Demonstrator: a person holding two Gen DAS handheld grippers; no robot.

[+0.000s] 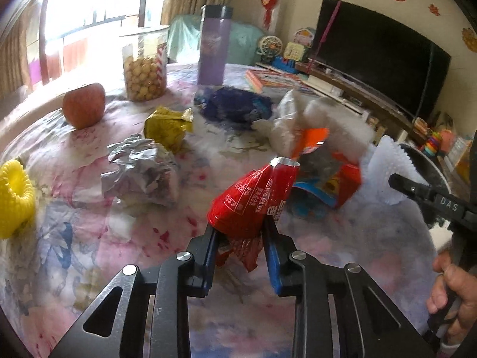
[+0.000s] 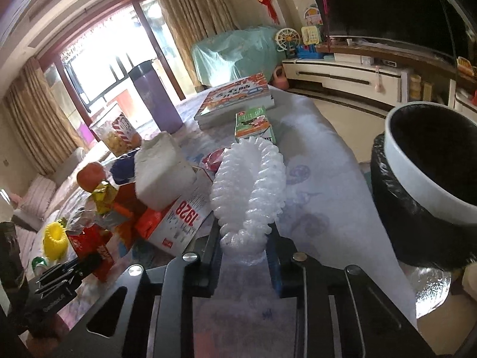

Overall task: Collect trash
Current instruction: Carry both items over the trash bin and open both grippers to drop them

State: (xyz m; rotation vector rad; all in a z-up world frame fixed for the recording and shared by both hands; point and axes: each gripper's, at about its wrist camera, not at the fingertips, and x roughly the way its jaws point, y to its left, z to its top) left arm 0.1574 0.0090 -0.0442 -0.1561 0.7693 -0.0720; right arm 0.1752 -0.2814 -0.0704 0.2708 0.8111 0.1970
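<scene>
Left wrist view: left gripper [image 1: 240, 235] pinches only the crumpled red wrapper's [image 1: 253, 200] tail, right gripper [image 2: 244, 241] squeezes springy white foam netting [image 2: 250, 185], so either may slip before the bin [image 2: 429, 179].

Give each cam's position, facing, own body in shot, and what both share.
Left wrist: on left tool, faces across table to the TV; its pads clamp a red wrapper; a hand shows.
Right wrist: on right tool, faces window; clamps white foam net, bin to the right.
Shared: purple bottle, apple, yellow foam net.
</scene>
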